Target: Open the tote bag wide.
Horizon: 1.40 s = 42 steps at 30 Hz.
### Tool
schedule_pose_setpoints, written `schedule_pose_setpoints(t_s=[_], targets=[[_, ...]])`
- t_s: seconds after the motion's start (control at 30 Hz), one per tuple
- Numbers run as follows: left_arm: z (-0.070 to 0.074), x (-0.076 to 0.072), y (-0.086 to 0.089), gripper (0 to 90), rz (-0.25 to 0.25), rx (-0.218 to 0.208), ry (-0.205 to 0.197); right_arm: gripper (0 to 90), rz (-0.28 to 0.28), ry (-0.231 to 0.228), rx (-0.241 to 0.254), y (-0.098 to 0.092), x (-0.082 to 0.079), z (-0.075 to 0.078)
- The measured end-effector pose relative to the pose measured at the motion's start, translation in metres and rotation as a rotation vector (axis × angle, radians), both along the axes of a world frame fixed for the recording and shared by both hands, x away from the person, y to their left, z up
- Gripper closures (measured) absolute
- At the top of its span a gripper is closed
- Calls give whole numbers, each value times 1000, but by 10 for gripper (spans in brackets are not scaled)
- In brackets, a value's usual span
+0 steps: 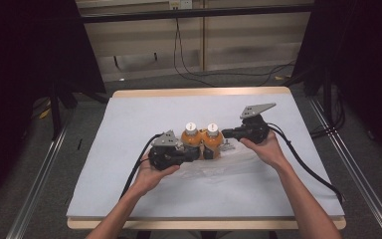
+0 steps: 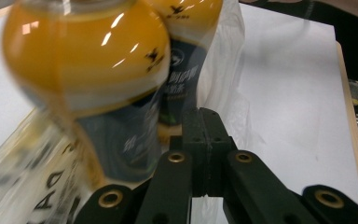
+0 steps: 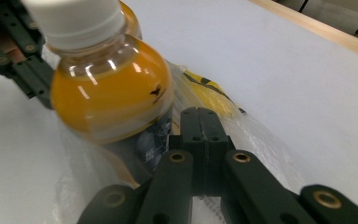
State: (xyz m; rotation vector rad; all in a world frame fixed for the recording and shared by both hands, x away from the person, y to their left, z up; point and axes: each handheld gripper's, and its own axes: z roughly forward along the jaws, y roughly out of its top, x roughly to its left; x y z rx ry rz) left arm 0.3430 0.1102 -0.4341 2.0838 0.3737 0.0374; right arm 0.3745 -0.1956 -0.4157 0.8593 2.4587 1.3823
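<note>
In the high view, two orange bottles (image 1: pixel 201 137) are standing mid-table on the white cloth (image 1: pixel 129 124), flanked by the left gripper (image 1: pixel 191 152) and right gripper (image 1: pixel 225 133). In the left gripper view, closed jaws are pinching the clear plastic bag (image 2: pixel 223 70). In the right gripper view, closed jaws are pinching the bag beside a white-capped bottle.

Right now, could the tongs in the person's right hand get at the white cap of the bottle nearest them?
Probably yes. The right tongs sit beside the right bottle, low by its body, and its white cap stands bare above. But the jaws are shut, seemingly on the clear plastic bag, so they would have to let go first.
</note>
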Motion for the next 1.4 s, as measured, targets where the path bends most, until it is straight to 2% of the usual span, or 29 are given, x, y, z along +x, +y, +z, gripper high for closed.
schedule_pose_setpoints(t_s=[0.03, 0.1, 0.17, 0.2, 0.23, 0.33, 0.4, 0.47, 0.5, 0.6, 0.67, 0.73, 0.9, 0.97, 1.03, 1.07, 1.17, 1.2, 1.23, 1.3, 1.37, 1.4], targets=[[0, 0, -3, 900, -5, 17, -10, 900, 2, 3, 0, 2, 2, -1], [-1, 1, -9, 900, -11, 10, -5, 900, 11, 6, 18, 4, 7, -2], [-3, 1, -15, 900, -12, 31, -9, 900, 14, 3, 22, 8, 11, -2], [-4, 2, -18, 900, -13, 24, 4, 900, 17, 8, 25, 9, 14, -2], [-6, 1, -20, 900, -7, 21, 7, 900, 18, 11, 20, 10, 15, -3], [-10, 0, -23, 900, 6, 55, -22, 900, 25, 19, -3, 15, 20, -5], [-13, 2, -24, 900, 2, 41, 0, 900, 26, 28, -7, 19, 22, -8], [-15, 2, -24, 900, 3, 70, -11, 900, 32, 41, -5, 22, 24, -13], [-17, 2, -24, 900, 4, 60, -3, 900, 35, 47, -11, 23, 25, -16], [-21, 3, -23, 900, 9, 71, -3, 900, 53, 70, -27, 27, 27, -24], [-22, 3, -24, 900, 9, 90, -12, 900, 55, 85, -48, 30, 28, -28], [-24, 3, -25, 900, 16, 87, -10, 900, 54, 88, -80, 32, 30, -33], [-31, 1, -28, 900, 19, 111, -15, 900, 68, 121, -97, 38, 32, -45], [-35, 1, -29, 900, 17, 113, -12, 900, 65, 133, -98, 38, 33, -50], [-37, 0, -30, 900, 10, 134, -15, 900, 58, 141, -93, 39, 34, -54], [-38, 0, -30, 900, 14, 120, -9, 900, 54, 145, -100, 39, 34, -56], [-41, -1, -28, 900, 12, 141, -10, 900, 47, 160, -111, 40, 36, -63], [-44, -2, -29, 900, 10, 130, -6, 900, 39, 173, -111, 40, 36, -64], [-44, -3, -28, 900, 9, 155, -18, 900, 40, 170, -112, 40, 36, -66], [-47, -3, -27, 900, 6, 140, -19, 900, 30, 186, -116, 41, 37, -68], [-48, -4, -27, 900, 8, 133, -11, 900, 32, 184, -112, 42, 39, -71], [-49, -4, -27, 900, 2, 142, -15, 900, 32, 187, -106, 41, 39, -71]])
